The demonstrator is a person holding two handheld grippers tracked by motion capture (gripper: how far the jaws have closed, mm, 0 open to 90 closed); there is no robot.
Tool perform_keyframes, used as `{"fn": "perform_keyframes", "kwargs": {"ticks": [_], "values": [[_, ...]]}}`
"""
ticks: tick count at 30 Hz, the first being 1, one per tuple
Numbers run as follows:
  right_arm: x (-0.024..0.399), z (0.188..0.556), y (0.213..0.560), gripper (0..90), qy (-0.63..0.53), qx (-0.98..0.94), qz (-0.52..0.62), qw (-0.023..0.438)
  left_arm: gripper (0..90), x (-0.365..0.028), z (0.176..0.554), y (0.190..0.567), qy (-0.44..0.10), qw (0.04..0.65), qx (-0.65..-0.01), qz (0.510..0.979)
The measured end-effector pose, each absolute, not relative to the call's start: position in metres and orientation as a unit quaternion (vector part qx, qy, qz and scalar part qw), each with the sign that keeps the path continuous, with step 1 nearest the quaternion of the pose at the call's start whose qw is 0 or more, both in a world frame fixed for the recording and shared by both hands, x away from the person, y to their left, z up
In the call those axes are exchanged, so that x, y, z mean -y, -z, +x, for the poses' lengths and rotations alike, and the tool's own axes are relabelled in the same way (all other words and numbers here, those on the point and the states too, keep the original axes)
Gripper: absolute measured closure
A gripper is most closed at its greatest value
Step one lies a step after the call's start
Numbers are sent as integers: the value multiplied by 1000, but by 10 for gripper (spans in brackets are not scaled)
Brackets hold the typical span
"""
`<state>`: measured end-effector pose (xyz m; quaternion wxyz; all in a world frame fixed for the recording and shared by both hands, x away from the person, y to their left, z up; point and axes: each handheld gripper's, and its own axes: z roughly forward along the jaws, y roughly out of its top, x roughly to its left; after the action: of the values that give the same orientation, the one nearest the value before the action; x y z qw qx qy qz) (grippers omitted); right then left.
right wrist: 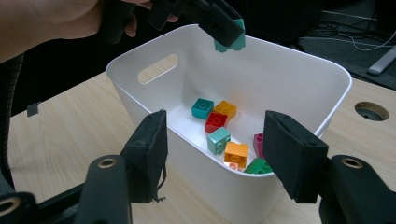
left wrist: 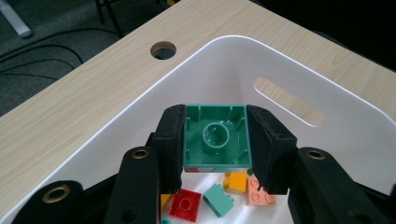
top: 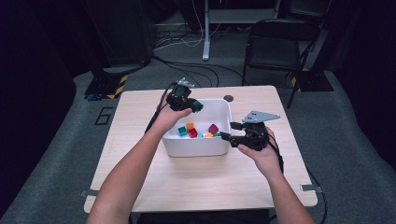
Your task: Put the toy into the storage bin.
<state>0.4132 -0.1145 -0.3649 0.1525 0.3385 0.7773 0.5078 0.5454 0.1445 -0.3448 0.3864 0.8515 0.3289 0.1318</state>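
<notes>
My left claw [left wrist: 215, 140] grips 1 green brick [left wrist: 215, 136] above the white bin [left wrist: 280, 60]; my right claw [right wrist: 215, 158] hangs open, empty, beside the bin's rim.

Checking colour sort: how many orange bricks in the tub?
2 orange bricks, both on the floor of the white tub: one next to the red brick, one beside the magenta brick. The near wall may hide more.
</notes>
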Motion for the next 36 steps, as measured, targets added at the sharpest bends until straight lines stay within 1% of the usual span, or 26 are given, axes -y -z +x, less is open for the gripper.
{"fn": "perform_keyframes", "kwargs": {"ticks": [12,13,17,24,30,36], "values": [[114,413,366,402,-506,-779,337,151,582,-131,555,364,-121,371,-334,858],[113,413,366,402,-506,-780,337,151,576,-131,555,366,-120,368,-334,859],[113,413,366,402,-505,-780,337,150,501,-131,555,367,-117,366,-338,859],[114,413,366,402,-505,-780,337,150,474,-141,549,358,-124,371,-338,856],[114,413,366,402,-505,-779,339,150,418,-154,540,347,-139,378,-347,847],[116,413,365,402,-505,-779,340,152,410,-173,526,334,-145,399,-355,833]]}}
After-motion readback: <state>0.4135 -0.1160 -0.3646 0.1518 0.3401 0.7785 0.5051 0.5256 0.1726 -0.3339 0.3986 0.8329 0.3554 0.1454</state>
